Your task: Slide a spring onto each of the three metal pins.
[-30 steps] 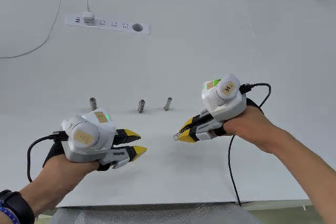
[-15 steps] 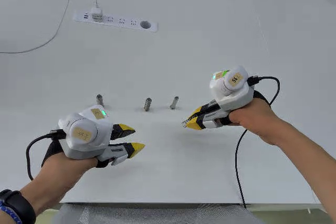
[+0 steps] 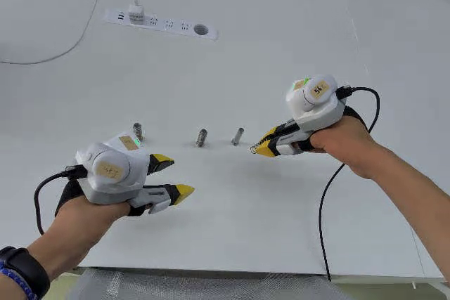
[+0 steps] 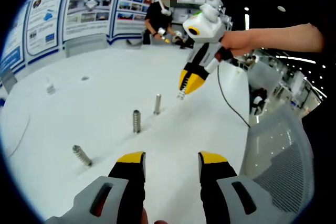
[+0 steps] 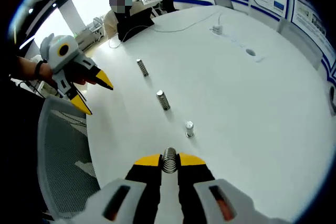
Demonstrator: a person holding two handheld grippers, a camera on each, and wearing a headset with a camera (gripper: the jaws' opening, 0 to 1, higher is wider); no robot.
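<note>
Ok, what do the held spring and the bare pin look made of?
The spring: looks like bare steel wire, shiny grey coils. The bare pin: seemingly solid metal, smooth silvery shaft with a bright top; alloy can't be told.

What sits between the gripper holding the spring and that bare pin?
Just bare table: in the right gripper view, the right gripper, shut on the spring, faces the bare pin across it.

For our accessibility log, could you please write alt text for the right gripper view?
The right gripper, jaws shut on a spring, points at a bare pin on the table. Beyond it stand two spring-fitted pins; the left gripper hovers open.
</note>
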